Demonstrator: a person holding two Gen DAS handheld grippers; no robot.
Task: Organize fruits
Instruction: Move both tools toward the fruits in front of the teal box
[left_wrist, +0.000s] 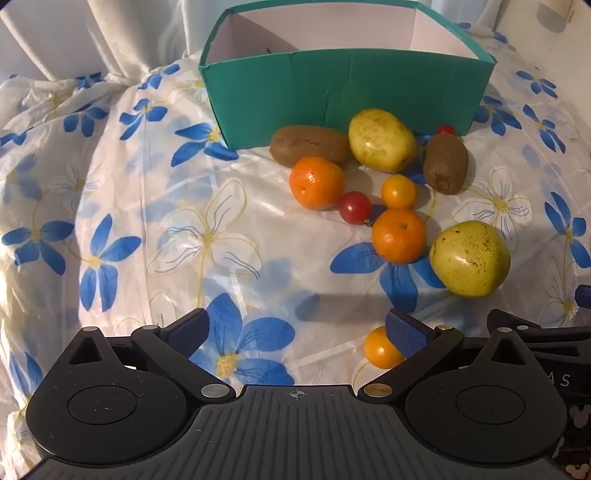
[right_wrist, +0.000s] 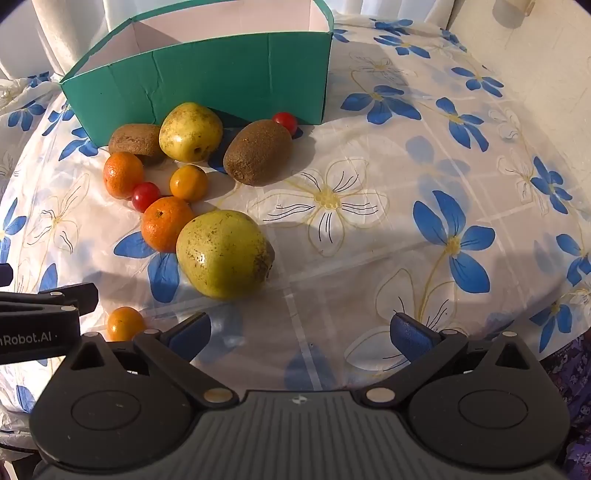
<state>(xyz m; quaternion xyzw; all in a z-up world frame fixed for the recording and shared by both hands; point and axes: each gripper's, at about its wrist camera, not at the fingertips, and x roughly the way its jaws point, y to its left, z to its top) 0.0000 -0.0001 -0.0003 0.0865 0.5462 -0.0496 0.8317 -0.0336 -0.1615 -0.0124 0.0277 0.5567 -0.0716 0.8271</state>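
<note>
A table draped in a glossy white plastic cloth printed with blue and pale outlined flowers fills both views. Pale curtain folds hang behind it at ten o'clock in the left wrist view, and a light wall or ledge shows at the far right edge of the right wrist view.

At twelve o'clock stands an open teal cardboard box with a white inside; only its inner walls show, so I cannot tell what lies on its floor. In front of it the fruit lies loose on the cloth:

- two kiwis, one against the box's front wall, the other to its right
- two yellow-green pears, one between the kiwis, the larger speckled one nearer the grippers
- two mandarins
- two small yellow-orange round fruits, one in the cluster, one alone
- two red cherry tomatoes, one between the mandarins, one by the box's front wall

The left gripper is spread wide with nothing between its blue pads; the lone yellow fruit sits just outside its right finger, partly hidden by it. The right gripper is equally wide and empty over bare cloth, with the big pear at eleven o'clock of it. The two grippers hover side by side, each seeing the other's black arm at its frame edge.
</note>
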